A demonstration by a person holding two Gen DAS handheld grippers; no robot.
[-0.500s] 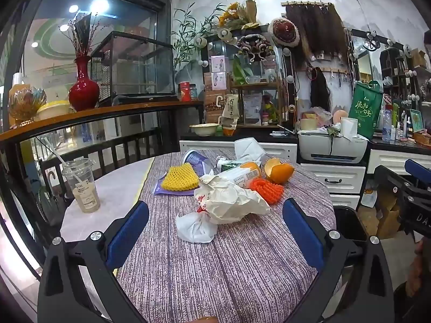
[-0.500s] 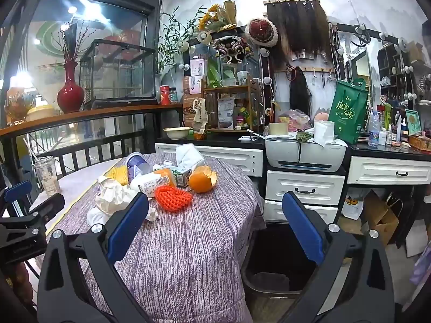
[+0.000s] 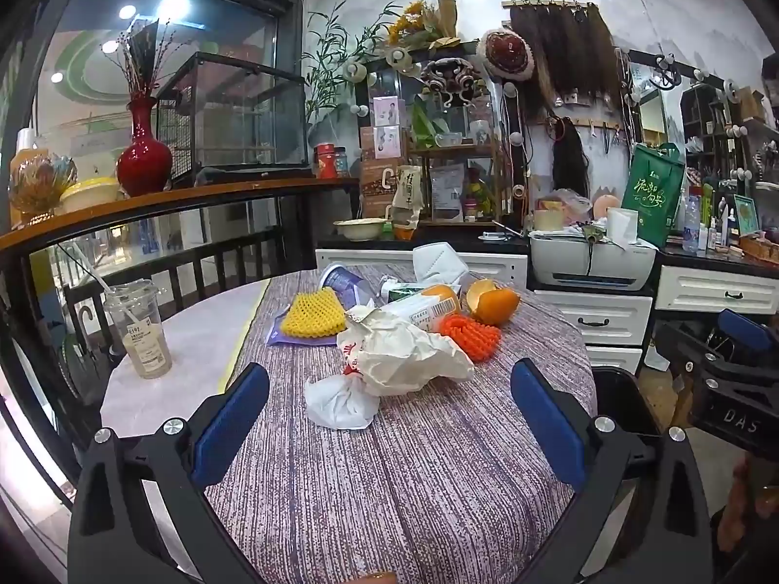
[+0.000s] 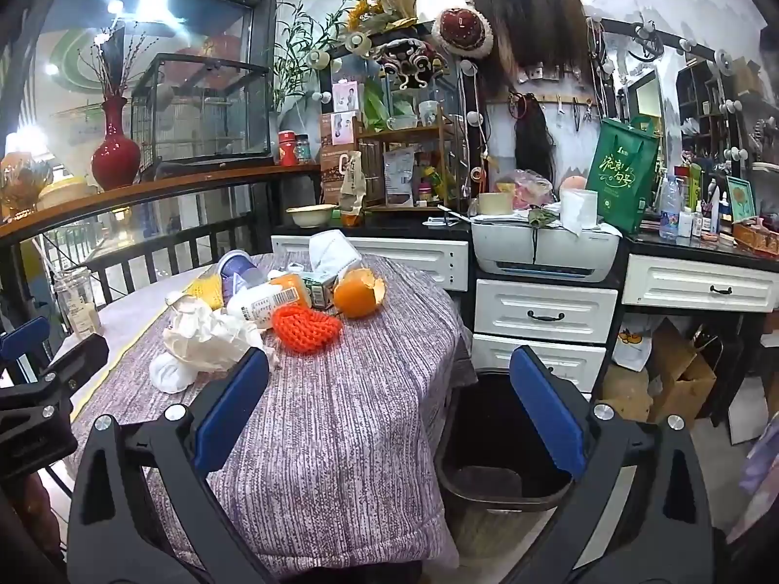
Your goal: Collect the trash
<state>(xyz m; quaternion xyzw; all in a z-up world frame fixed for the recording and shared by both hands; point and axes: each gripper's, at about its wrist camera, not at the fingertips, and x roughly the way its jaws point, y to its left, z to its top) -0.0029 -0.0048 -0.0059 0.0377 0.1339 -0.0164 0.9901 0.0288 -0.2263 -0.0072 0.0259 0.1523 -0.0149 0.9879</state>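
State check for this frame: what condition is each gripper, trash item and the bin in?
left hand-held gripper: open, empty
right hand-held gripper: open, empty
crumpled paper wrapper: crushed, on table
orange peel: hollow
plastic cup: upright, nearly empty, straw in
paper cup: tipped over
trash bin: open, beside table

On the table (image 3: 414, 486) lie two foam fruit nets, one yellow (image 3: 314, 317) and one orange (image 3: 470, 336), and one crumpled paper bag (image 3: 406, 355). There is one orange peel (image 3: 494, 301), one white face mask (image 3: 438, 263) and one plastic cup (image 3: 141, 328). One black bin (image 4: 496, 438) stands beside it.
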